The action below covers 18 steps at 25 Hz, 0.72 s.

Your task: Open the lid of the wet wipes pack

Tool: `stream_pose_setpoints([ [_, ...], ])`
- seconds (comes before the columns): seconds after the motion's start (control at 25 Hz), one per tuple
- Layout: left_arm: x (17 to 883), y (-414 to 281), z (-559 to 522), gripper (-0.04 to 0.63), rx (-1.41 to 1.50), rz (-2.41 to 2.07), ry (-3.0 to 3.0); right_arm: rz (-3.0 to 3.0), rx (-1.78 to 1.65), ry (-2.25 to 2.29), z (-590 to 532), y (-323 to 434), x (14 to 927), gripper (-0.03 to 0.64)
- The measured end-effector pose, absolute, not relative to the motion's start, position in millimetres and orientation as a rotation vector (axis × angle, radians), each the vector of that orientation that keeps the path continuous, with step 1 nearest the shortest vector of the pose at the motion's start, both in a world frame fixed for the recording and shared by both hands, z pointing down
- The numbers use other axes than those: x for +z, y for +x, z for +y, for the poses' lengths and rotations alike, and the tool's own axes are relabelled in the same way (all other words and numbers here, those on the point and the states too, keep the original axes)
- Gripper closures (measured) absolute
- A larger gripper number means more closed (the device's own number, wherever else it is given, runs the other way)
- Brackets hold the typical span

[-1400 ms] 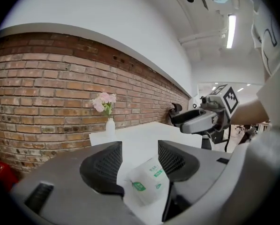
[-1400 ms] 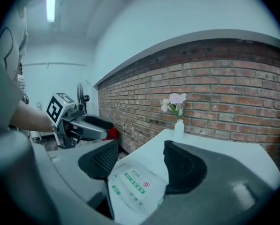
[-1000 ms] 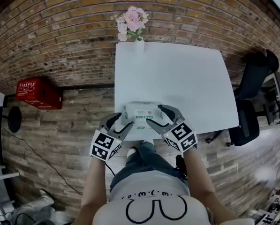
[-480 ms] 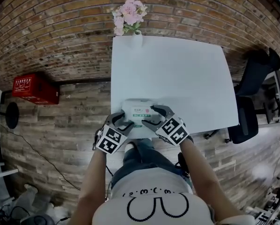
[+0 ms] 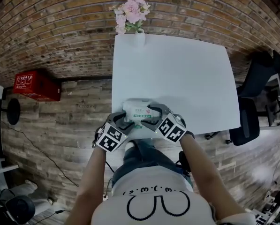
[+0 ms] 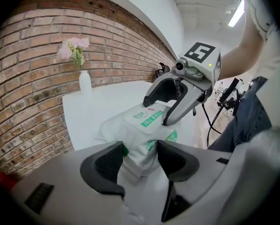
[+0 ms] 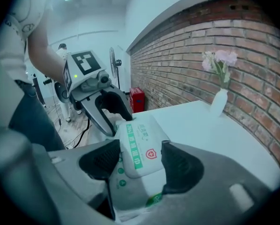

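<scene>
Slipping is the risk: the wet wipes pack (image 5: 139,110) is soft, so a pull on its flat lid (image 7: 139,144) could drag the whole pack along if the pinched end squirms free. It is white and pillowy with green print. The right claw (image 7: 140,162) clamps across the lid, and the left claw (image 6: 140,154) grips the crumpled end. The pack lies at the table's (image 5: 177,74) near edge.

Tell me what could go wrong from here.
The left gripper pinches only the soft end of the white plastic wet wipes pack, so it might slip free under a pull. The pack lies near the front edge of the white table and could be dragged off. The right gripper clamps the rigid white lid by its sides, so it may lift the whole pack.
</scene>
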<state>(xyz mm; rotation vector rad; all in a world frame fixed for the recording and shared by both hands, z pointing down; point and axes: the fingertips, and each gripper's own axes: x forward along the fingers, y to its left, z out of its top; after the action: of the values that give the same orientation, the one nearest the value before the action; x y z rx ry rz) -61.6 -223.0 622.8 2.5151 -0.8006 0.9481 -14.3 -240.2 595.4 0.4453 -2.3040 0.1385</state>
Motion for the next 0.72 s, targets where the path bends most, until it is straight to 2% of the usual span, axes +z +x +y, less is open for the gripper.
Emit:
stream_pose_setpoints([
  [0.28, 621.0, -61.1, -225.2, 0.366, 0.946, -0.805, 2.531, -2.25, 0.09, 0.35, -238.8, -21.5, 598.2, 0.347],
  [0.4, 622.2, -62.1, -224.9, 0.367, 0.951, -0.804, 2.524, -2.264, 0.186, 0.324, -239.0, -22.8, 595.9, 0.371],
  [0.72, 621.5, -61.7, -223.5, 0.37, 0.972, -0.798, 2.526, -2.332, 0.453, 0.315, -245.2, -16.6, 588.7, 0.383],
])
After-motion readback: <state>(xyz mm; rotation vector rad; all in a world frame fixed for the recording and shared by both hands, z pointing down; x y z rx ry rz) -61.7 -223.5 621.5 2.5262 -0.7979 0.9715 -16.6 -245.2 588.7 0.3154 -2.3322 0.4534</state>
